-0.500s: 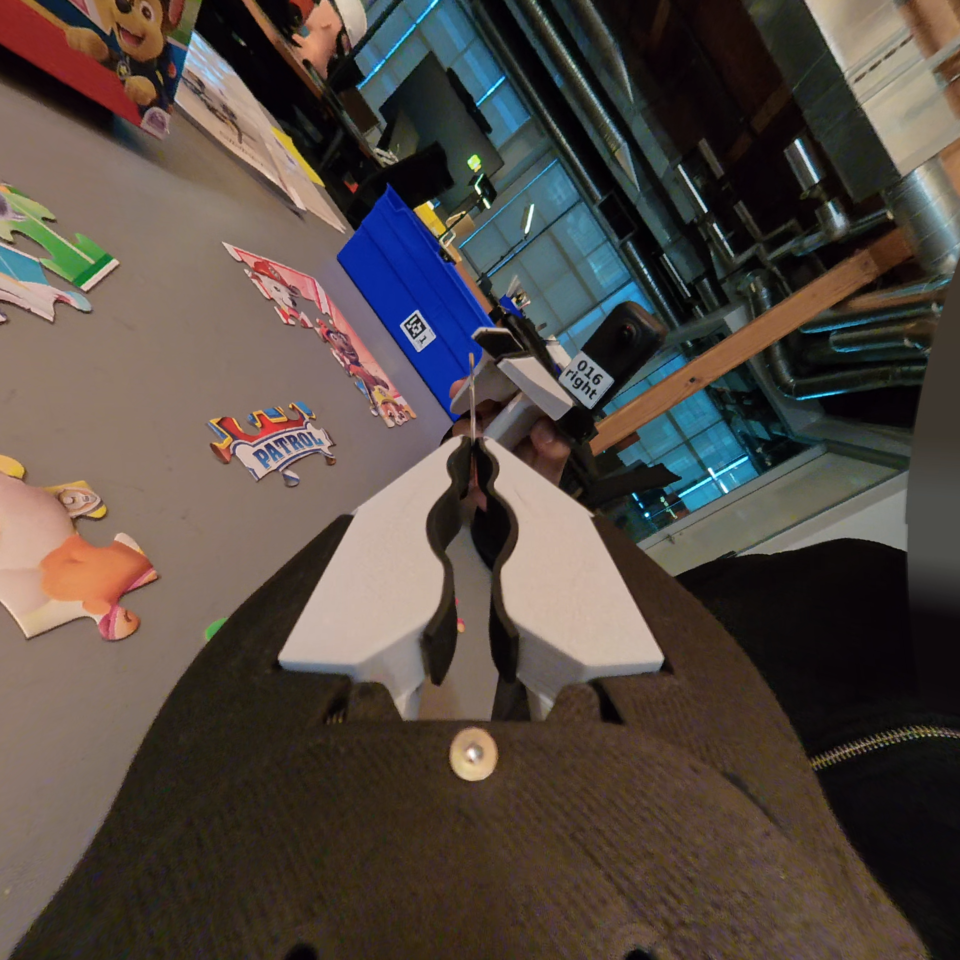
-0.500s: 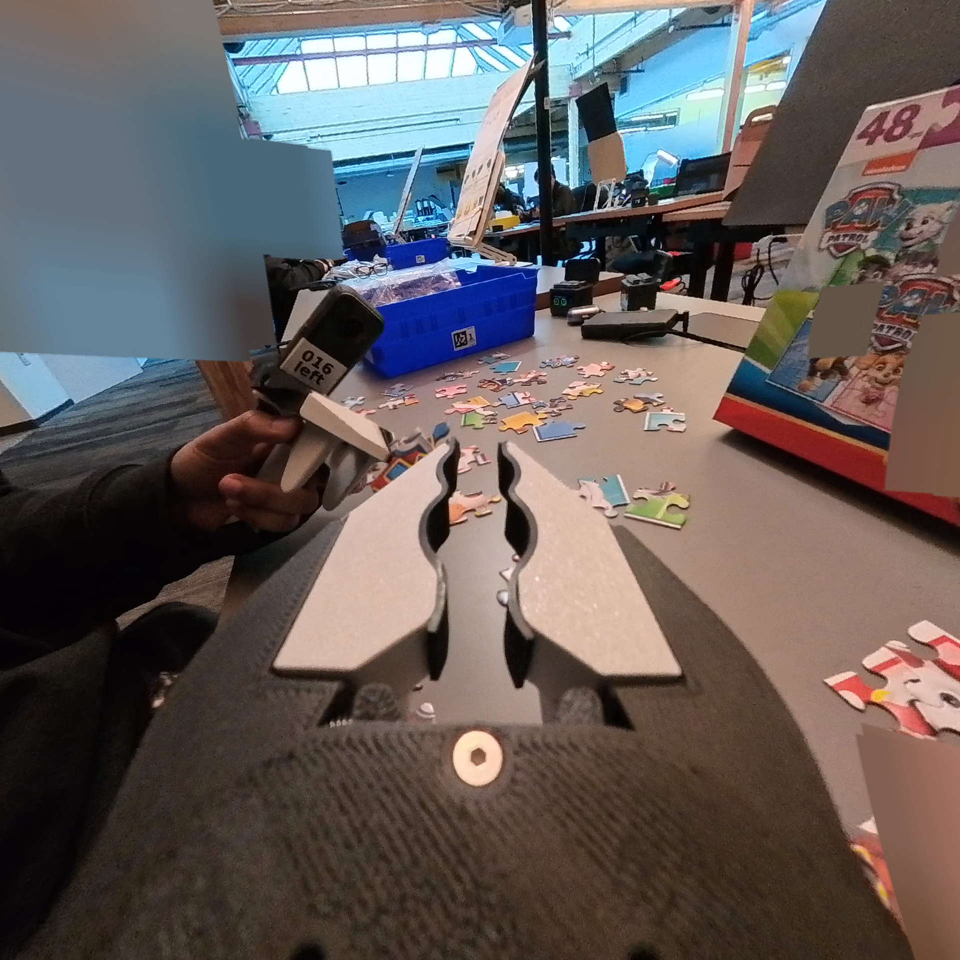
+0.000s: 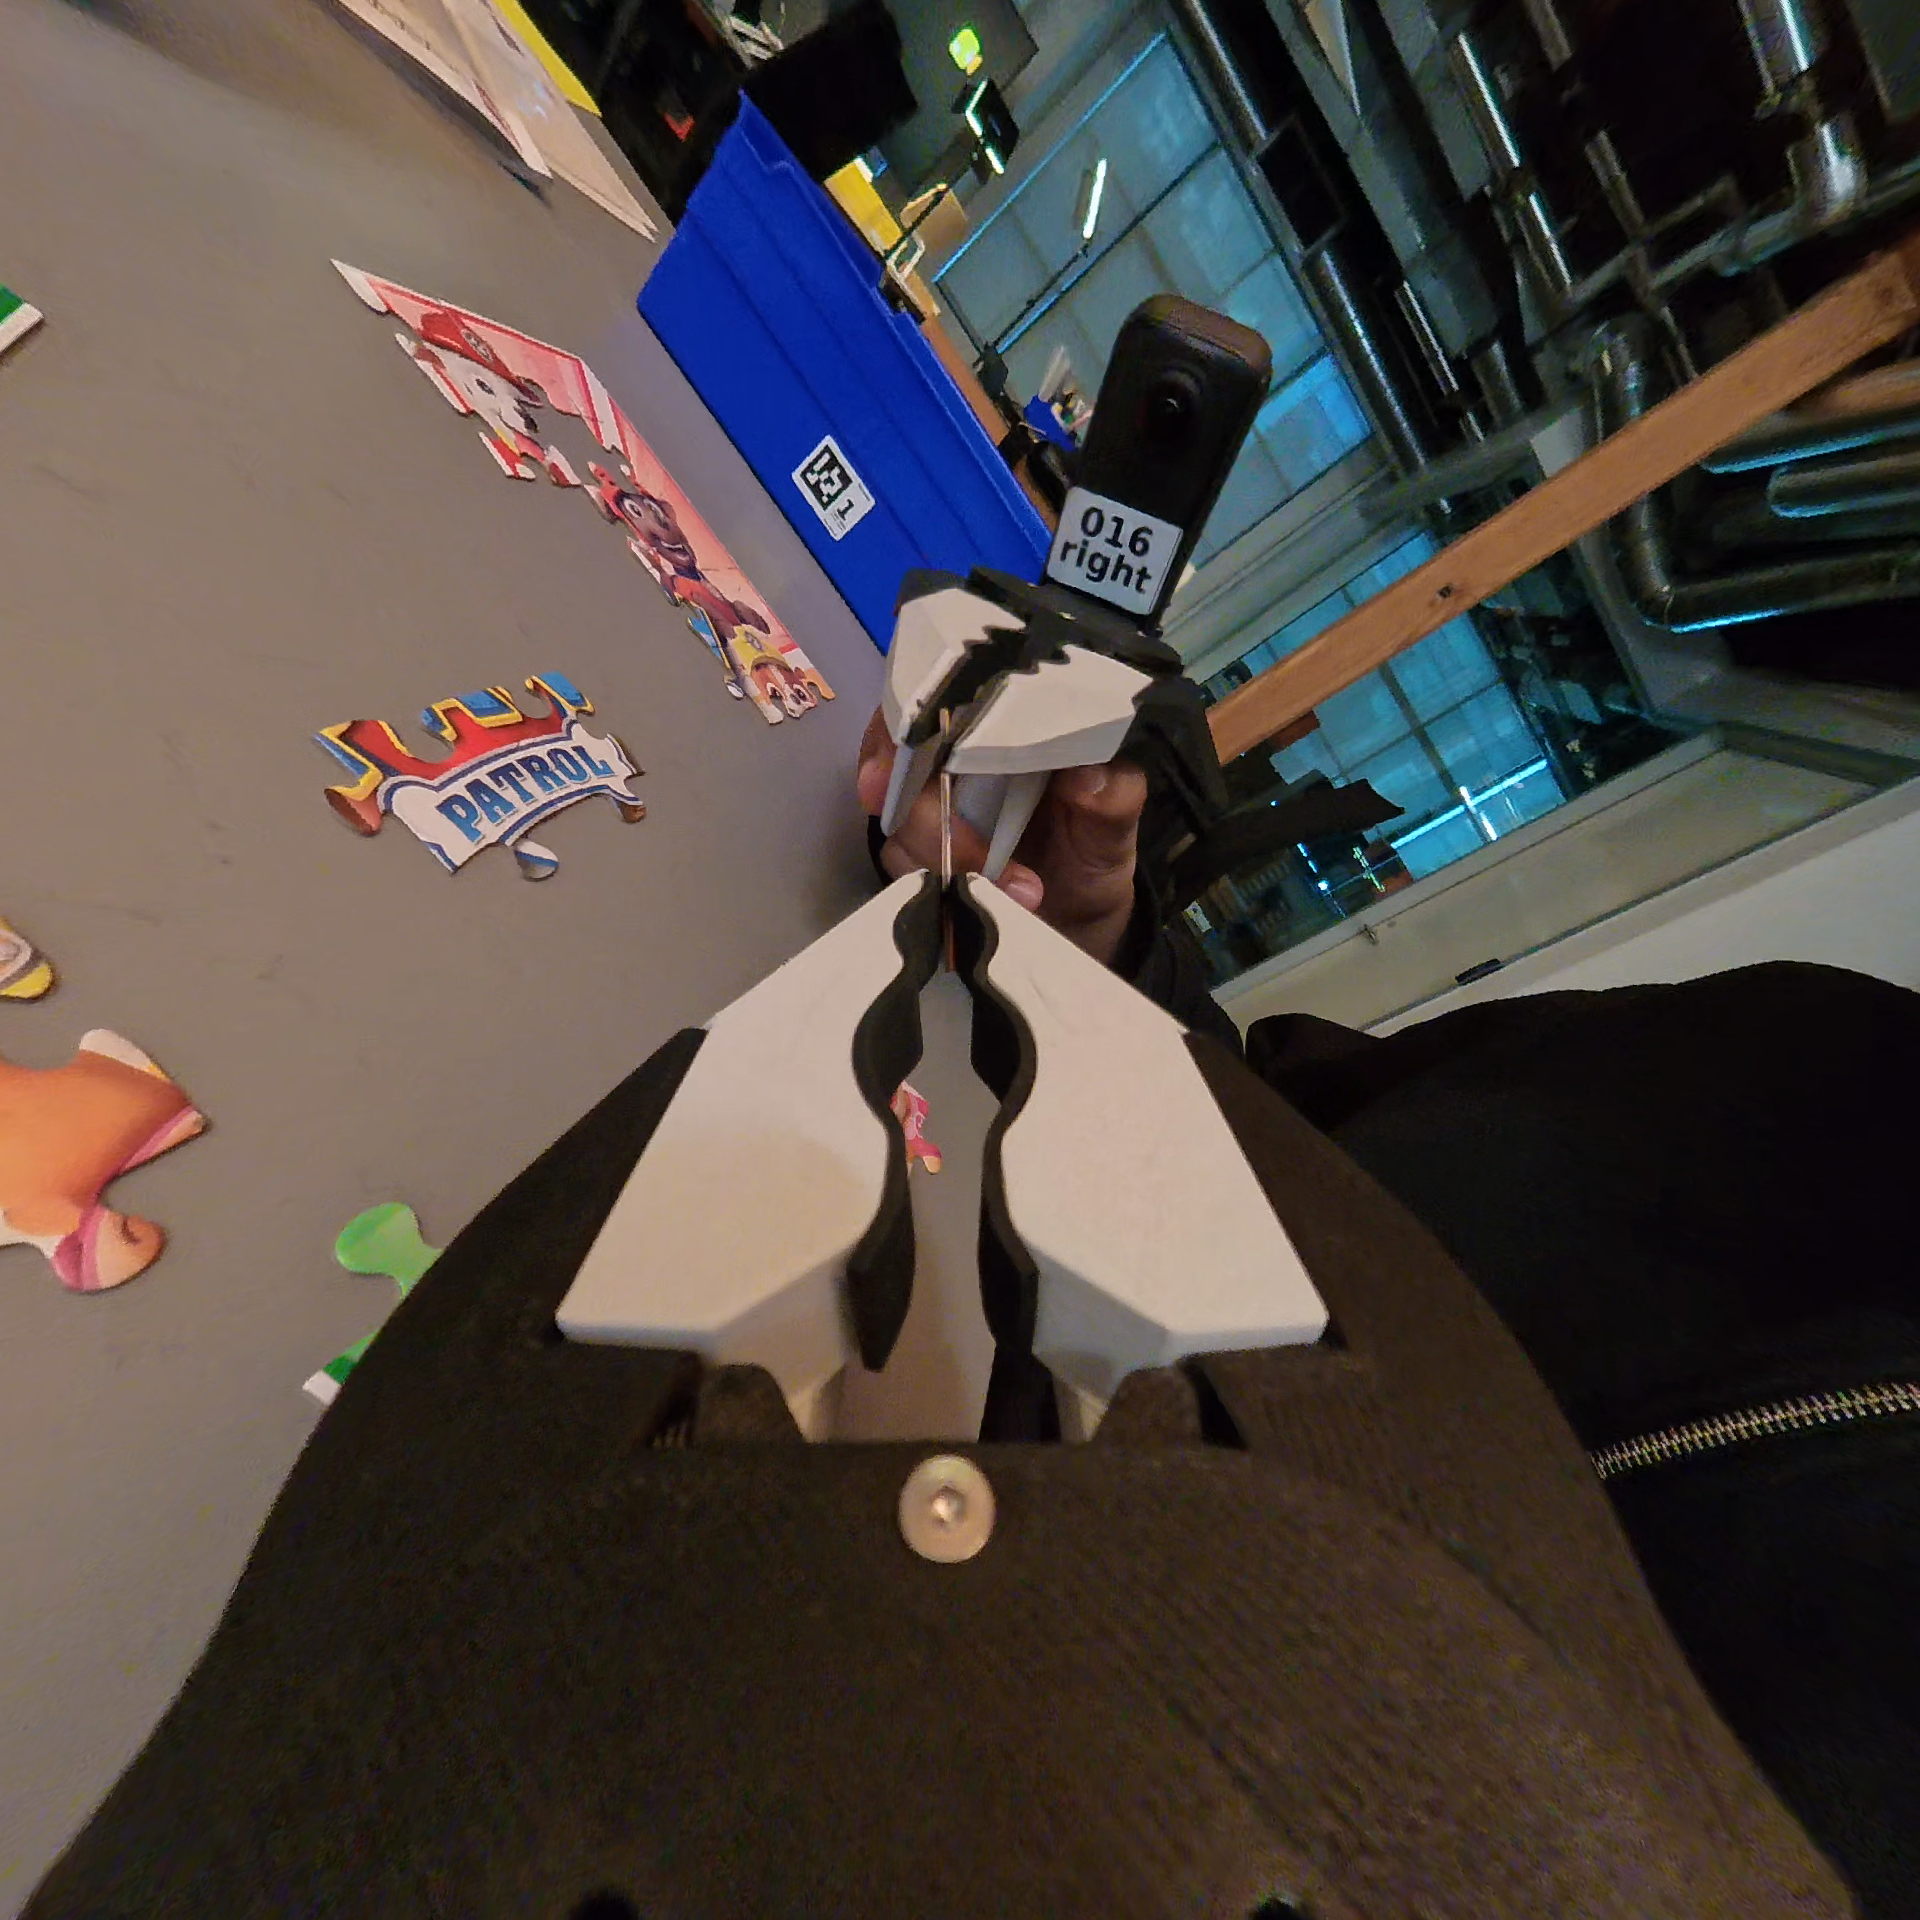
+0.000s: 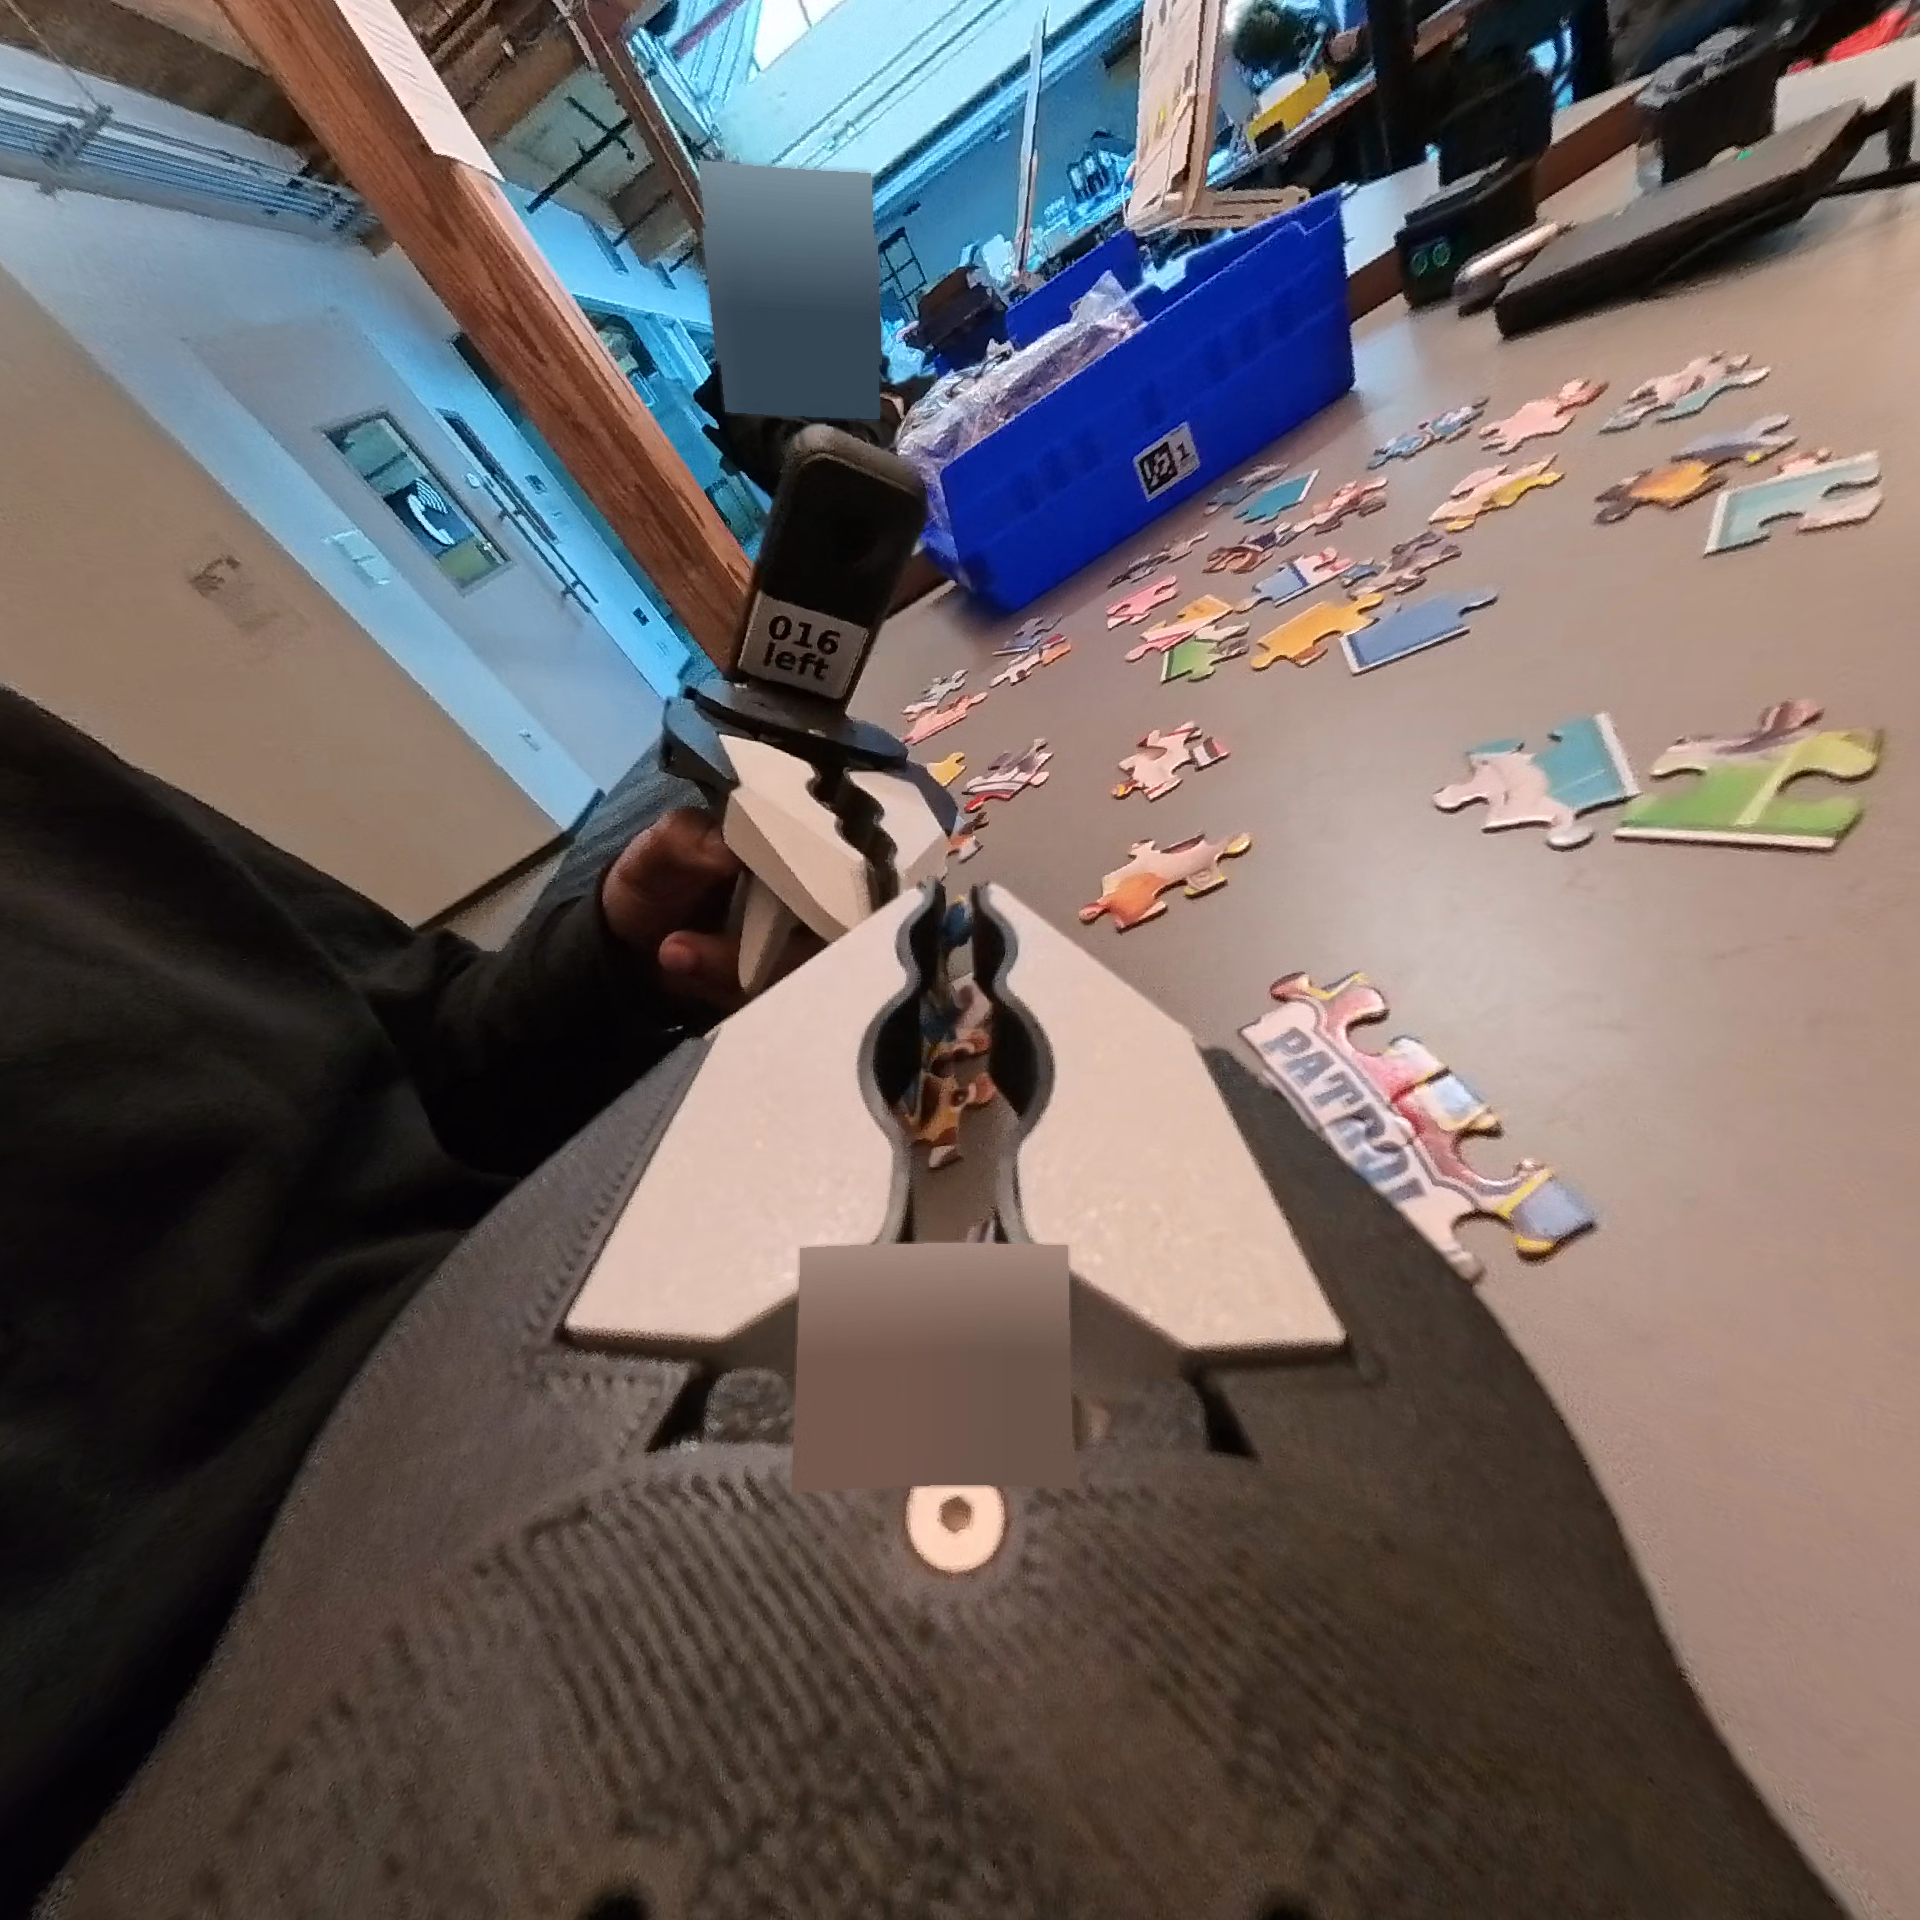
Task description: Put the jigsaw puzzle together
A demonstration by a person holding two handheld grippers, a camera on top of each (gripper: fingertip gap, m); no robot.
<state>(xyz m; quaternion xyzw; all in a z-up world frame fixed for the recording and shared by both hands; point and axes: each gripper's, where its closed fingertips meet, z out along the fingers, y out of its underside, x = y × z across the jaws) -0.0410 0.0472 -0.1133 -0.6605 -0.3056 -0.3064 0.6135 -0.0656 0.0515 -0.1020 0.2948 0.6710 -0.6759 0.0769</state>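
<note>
Closer now, both claws pinch one puzzle piece [image 4: 940, 1049] – edge-on in left view – picture-side in right

worktop [image 4: 1558, 987]: loose puzzle pieces [image 4: 1299, 623] lie spread on it | bin [image 4: 1143, 436] stands on worktop behind the pieces | lettered piece [image 4: 1413, 1112] lies right of the right gripper [image 4: 951, 904] | left gripper [image 4: 883, 842] meets it tip to tip, off the worktop's edge, a puzzle piece [image 4: 940, 1049] between them

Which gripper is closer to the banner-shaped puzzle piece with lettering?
Right. The right gripper hangs just beside the banner piece; the left gripper meets it tip to tip, farther off.
</note>
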